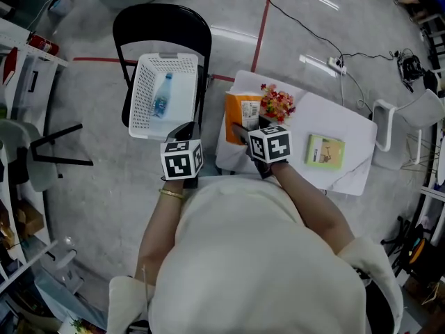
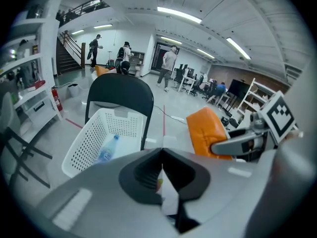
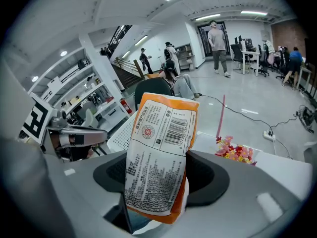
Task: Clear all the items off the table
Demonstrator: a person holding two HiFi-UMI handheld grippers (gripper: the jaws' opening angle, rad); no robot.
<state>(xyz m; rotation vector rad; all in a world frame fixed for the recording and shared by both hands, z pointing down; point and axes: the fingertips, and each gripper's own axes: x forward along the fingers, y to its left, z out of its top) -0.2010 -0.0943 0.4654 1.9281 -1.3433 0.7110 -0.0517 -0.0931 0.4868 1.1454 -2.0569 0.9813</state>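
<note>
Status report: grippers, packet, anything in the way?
Left gripper shut, empty. Right gripper shut on orange packet. Way to basket looks open. Flowers, green box on table.

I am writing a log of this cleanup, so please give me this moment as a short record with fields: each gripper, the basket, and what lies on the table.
left gripper: shut, nothing between its jaws
right gripper: shut on the orange packet, held above the table
basket: white, on the black chair, left of the table; one water bottle inside
table: covered with a white cloth
on the table: flowers; a flat green item, book or box, cannot tell
</note>
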